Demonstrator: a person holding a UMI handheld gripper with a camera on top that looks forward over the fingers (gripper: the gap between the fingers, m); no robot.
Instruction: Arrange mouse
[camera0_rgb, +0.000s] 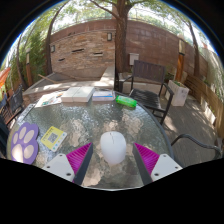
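While the claw (113, 158) stands open, its pink-padded fingers (80, 157) flank a white rounded plastic mouse (113, 146) resting between them on the round glass tabletop (150, 125). Purple paw-print mat (24, 141): off to the left. Grasp pending; placement outstanding, by appearances.

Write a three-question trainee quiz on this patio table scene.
1. True or false: the white mouse lies between the fingers of the tongs.
2. What lies on the glass table beside the tongs, near the yellow card?
A. a purple paw-print mat
B. a red mug
C. a laptop
3. Fill in: beyond the mouse, next to the stacked books, lies a small ____ object.

Key: 1 true; 2 A, the paw-print mat; 3 green.
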